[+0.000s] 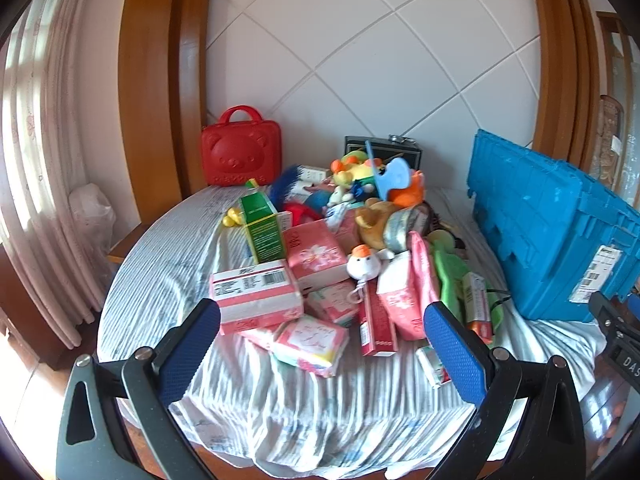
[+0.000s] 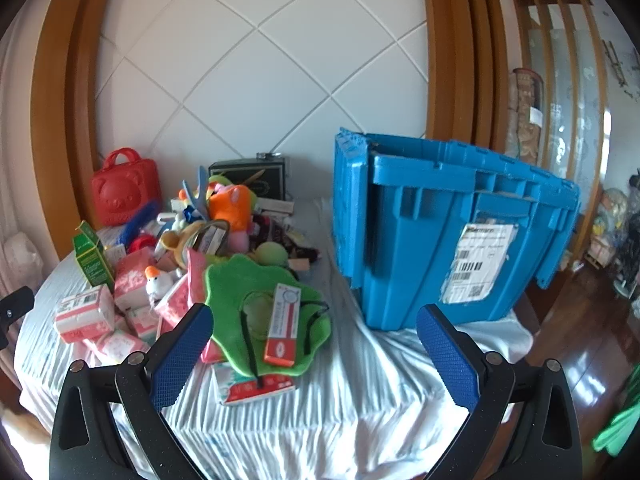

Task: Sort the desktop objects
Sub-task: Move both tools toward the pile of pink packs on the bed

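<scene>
both grippers hovered spread wide and empty before a cluttered tabletop [image 2: 360,392].
left gripper [image 1: 322,332] fingers released over pink tissue packs [image 1: 256,294]; right gripper [image 2: 314,344] fingers released near green plush [image 2: 240,292]. blue crate [image 2: 452,232] stood right, its barcode label [image 2: 478,262] text unreadable; red bear case [image 1: 241,152] at back.

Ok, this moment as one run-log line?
stage: before first pick | left gripper: jaws open, empty | right gripper: jaws open, empty | blue plastic crate: on table
</scene>
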Available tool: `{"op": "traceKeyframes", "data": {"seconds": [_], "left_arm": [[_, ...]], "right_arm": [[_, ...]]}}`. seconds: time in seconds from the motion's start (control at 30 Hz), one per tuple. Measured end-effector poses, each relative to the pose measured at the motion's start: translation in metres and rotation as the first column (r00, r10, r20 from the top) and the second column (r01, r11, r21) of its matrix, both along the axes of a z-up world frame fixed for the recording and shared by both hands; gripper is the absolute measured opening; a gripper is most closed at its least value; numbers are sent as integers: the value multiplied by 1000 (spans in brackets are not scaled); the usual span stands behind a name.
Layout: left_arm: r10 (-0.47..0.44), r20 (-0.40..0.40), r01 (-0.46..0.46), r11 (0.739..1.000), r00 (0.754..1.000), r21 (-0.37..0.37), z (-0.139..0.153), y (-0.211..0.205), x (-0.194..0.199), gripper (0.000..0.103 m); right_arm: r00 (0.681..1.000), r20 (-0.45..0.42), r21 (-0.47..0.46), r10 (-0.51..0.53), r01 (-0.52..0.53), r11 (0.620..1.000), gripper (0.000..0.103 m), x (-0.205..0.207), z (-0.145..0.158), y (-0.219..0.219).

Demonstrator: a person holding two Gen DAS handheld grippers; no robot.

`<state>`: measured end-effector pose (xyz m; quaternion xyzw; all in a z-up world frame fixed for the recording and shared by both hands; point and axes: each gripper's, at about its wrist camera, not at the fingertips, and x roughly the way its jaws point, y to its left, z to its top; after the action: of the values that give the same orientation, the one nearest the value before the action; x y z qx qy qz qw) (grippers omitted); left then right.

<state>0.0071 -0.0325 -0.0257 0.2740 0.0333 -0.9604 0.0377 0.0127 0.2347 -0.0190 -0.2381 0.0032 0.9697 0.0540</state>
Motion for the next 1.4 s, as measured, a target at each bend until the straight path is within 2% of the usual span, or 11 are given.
{"op": "traceKeyframes", "data": {"seconds": [0.3,0.5,0.67,0.8,0.83,0.97,1.07,1.13,1.2,1.33,1.4], "left_arm": [[101,117,-98,995,988,-33,-47,-54,-13,103],[102,235,-91,994,967,-58,-84,-75,-29,103],[108,268,-94,994,957,-64,-99,-89,-56,103],[108,267,-91,993,958,-75,-97,-102,-75,103],[102,259,-86,994,960,-72,-94,-107,-79,103],[40,248,-22,997,968,-74,-85,-120,-99,103],[-93,261,118,990,961,-80,-83,-122,-122,103],[-199,271,227,971,942,-77,-83,-124,-137,103],[-307,291,340,938,906,-69,-87,-126,-150,103],[-491,358,543,838,794,-57,-99,-127,-178,103],[-538,386,601,797,749,-56,-109,-124,-190,103]], "right_arm": [[993,104,-23,62,-60,998,103,-26,-40,-7],[975,204,-66,93,-81,995,103,-56,-79,-21],[953,284,-71,107,-90,993,103,-76,-104,-36],[940,322,-80,115,-94,992,88,-88,-112,-49],[937,328,-84,121,-99,992,83,-90,-112,-54],[930,331,-72,157,-140,987,79,-99,-109,-82],[930,323,-83,173,-154,985,79,-104,-101,-106],[935,315,-82,162,-143,986,79,-107,-97,-123],[940,315,-75,131,-113,991,79,-111,-95,-144],[939,342,-105,32,5,994,81,-107,-98,-174],[930,366,-97,-26,66,993,82,-102,-101,-188]]}}
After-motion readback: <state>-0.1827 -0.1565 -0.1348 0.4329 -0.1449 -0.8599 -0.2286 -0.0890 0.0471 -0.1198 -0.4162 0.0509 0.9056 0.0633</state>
